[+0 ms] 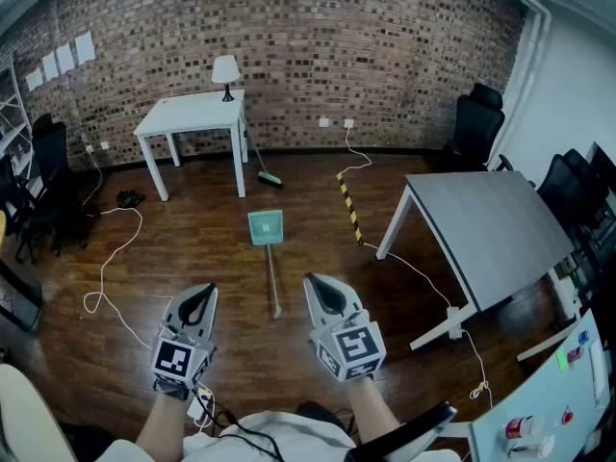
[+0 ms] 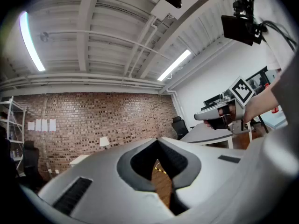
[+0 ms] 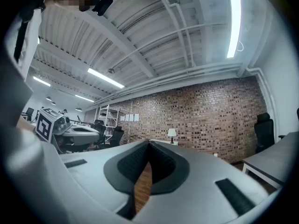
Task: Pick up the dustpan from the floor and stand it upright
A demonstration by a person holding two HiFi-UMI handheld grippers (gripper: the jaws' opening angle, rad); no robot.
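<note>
The dustpan lies flat on the wooden floor in the head view, with its teal pan farther away and its long thin handle running back toward me. My left gripper is held level to the left of the handle's near end. My right gripper is held level to its right. Both are above the floor and apart from the dustpan. Each gripper's jaws meet at the tips with nothing between them, as the left gripper view and the right gripper view show. Neither gripper view shows the dustpan.
A broom leans by the white table, which carries a lamp. A grey table stands to the right. A white cable loops on the floor at left, and a yellow-black strip lies right of the pan. Office chairs line both sides.
</note>
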